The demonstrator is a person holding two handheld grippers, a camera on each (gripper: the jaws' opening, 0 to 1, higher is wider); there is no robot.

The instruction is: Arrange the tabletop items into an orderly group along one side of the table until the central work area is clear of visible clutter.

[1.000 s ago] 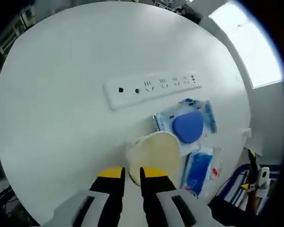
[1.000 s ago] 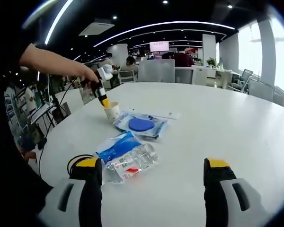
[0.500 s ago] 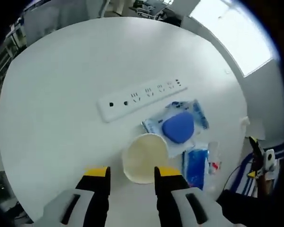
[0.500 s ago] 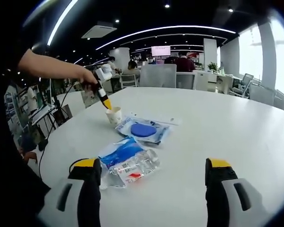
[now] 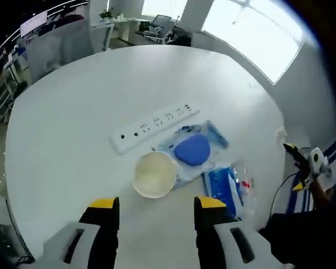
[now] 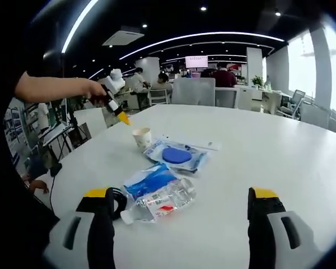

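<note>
Left hand-held gripper [image 5: 157,208] hovering spread above paper cup [image 5: 154,174], right hand-held gripper [image 6: 180,208] spread near blue packets [image 6: 158,189], power strip [image 5: 152,120] lying on white tabletop [image 5: 73,123].

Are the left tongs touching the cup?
Apart. In the right gripper view the left tongs hang in the air above and to the side of the cup, with a plain gap between them.

You worked in bright, even light. In the left gripper view, daylight from the windows [image 5: 252,33] at the upper right blew out to white and washed the tabletop [image 5: 73,112] pale, with faint shadows. In the right gripper view, ceiling light strips [image 6: 201,36] curved with the fisheye, and the edges blurred and darkened.
</note>
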